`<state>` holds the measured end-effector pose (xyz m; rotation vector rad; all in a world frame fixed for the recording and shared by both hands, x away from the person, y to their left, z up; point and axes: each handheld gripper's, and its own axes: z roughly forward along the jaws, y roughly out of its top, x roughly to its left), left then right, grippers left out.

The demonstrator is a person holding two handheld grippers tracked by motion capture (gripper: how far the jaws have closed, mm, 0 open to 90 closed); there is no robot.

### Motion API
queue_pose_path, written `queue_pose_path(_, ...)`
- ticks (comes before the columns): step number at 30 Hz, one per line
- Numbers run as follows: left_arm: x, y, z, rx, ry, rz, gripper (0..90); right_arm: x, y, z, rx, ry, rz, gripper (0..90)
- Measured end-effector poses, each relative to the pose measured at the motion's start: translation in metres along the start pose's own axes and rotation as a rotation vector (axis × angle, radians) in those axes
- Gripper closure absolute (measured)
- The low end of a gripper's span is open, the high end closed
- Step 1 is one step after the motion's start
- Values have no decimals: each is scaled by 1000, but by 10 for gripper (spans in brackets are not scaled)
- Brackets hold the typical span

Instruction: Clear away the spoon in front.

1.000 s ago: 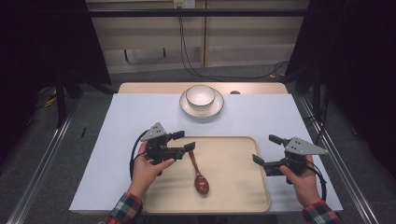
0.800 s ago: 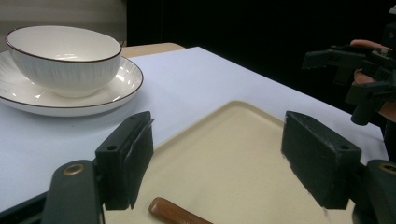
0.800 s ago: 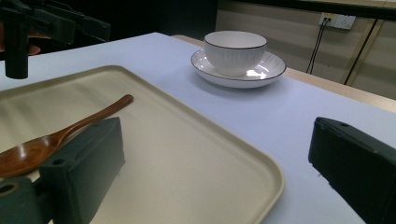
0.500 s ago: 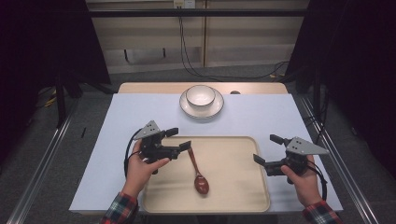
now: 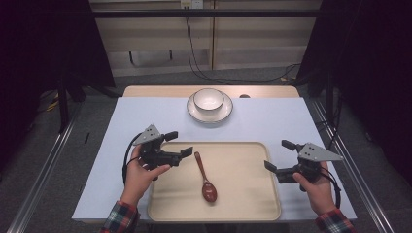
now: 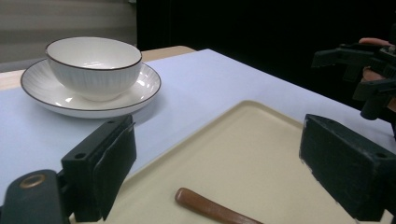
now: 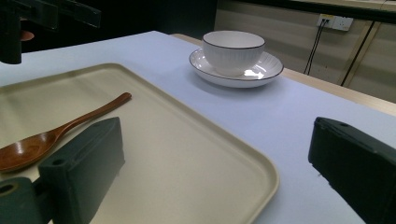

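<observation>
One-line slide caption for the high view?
Two open hand-held grippers, left and right, flank a beige tray holding a brown wooden spoon; white bowl on saucer behind.

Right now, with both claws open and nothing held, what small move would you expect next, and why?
Probably the left claw lowers toward the handle of the brown wooden spoon, lying on the beige plastic tray. That claw is open, hovers at the tray's left edge and is closest to the handle tip.

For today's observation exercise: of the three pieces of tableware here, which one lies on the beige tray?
The brown wooden spoon lies on the beige tray; the white ribbed bowl sits on its white saucer beyond the tray.
</observation>
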<state>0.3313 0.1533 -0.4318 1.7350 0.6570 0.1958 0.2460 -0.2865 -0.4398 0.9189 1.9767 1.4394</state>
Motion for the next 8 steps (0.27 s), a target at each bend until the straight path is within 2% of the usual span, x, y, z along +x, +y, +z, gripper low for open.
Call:
queue_pose_path(2, 2, -1, -1, 10, 2, 8, 93, 0, 0, 0, 5, 8, 0, 32)
queue_pose_path(8, 4, -2, -1, 11, 4, -1, 84, 1, -2, 2, 23, 16, -2, 32)
